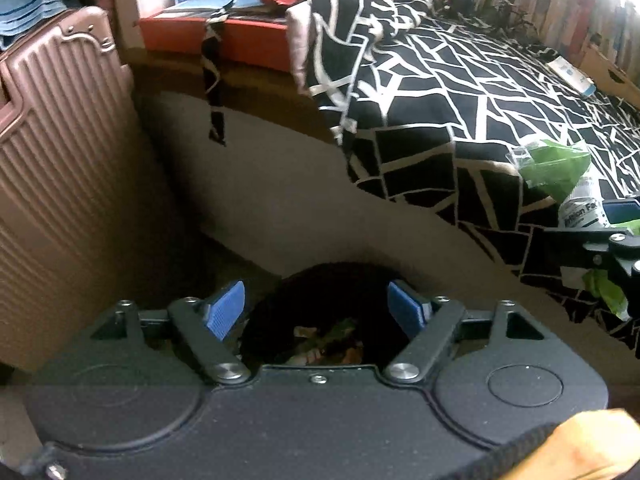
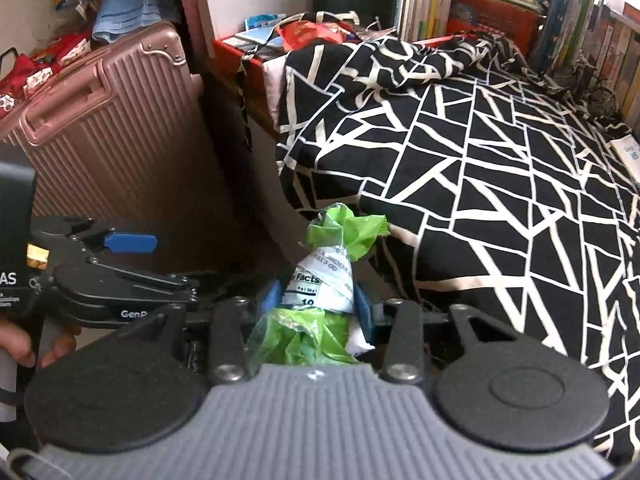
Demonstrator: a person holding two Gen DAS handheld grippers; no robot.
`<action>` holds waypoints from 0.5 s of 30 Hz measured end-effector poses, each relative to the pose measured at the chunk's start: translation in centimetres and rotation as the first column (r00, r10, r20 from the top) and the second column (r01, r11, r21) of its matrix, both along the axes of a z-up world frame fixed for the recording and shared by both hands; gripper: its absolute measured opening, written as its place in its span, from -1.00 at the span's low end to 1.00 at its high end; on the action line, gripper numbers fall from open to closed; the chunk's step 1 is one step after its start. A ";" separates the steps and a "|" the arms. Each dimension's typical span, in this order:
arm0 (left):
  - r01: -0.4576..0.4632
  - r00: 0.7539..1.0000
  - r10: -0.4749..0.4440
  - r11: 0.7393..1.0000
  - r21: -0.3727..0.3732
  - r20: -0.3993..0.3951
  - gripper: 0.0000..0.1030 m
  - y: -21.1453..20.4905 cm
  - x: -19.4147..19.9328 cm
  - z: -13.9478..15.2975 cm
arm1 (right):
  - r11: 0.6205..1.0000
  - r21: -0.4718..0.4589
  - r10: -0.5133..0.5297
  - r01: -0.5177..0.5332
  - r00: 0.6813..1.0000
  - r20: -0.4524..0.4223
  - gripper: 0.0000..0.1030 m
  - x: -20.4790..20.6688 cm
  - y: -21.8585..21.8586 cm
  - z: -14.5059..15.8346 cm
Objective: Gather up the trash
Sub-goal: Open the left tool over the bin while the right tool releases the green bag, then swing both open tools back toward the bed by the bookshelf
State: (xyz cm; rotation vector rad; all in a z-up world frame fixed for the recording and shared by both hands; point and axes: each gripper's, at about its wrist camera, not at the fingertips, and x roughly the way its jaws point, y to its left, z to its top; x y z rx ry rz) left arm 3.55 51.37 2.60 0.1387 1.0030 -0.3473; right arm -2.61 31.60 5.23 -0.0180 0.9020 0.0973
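"Facts" on green wrapper [image 2: 324, 280], "GenR" on left tool [image 2: 132, 240]

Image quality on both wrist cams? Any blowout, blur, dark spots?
Left wrist: window glare blows out the top-right corner, the bin between the jaws sits in deep shadow, overall soft. Right wrist: sharper, evenly lit, wrapper print partly legible, fisheye bends the books.

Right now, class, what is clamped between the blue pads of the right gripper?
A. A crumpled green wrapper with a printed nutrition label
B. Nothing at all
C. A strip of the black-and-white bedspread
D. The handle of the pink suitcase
A: in the right wrist view, the right gripper pinches the crumpled green wrapper on both sides, its label reading "Facts".
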 end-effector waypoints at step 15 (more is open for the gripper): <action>-0.111 0.994 0.111 0.993 0.029 0.017 0.52 3.1 0.4 0.9 | 0.999 -0.034 0.001 0.000 0.999 0.043 0.89 3.4 1.6 -1.5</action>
